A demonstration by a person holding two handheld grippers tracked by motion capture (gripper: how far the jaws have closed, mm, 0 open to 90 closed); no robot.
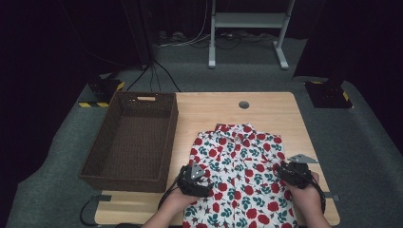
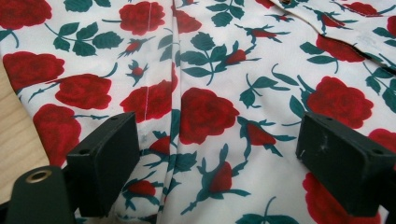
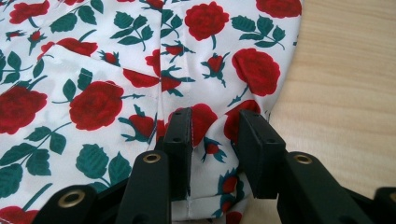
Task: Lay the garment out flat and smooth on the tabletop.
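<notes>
A white shirt printed with red roses [image 1: 237, 161] lies flat on the wooden table [image 1: 209, 109], collar toward the far side. My left gripper [image 1: 195, 178] rests at the shirt's left side. In the left gripper view its jaws stand wide apart [image 2: 217, 140] over the rose cloth [image 2: 210, 93], holding nothing. My right gripper [image 1: 292, 172] is at the shirt's right edge. In the right gripper view its jaws [image 3: 215, 135] stand a little apart, with a small fold of the shirt's edge [image 3: 208, 116] between them and the pads not pressing it.
A brown wicker basket [image 1: 171, 137] stands on the table's left side, next to the shirt. A round cable hole [image 1: 244, 104] sits near the table's far edge. Bare wood [image 3: 345, 70] lies to the right of the shirt. Beyond the table is grey floor with a white stand [image 1: 247, 21].
</notes>
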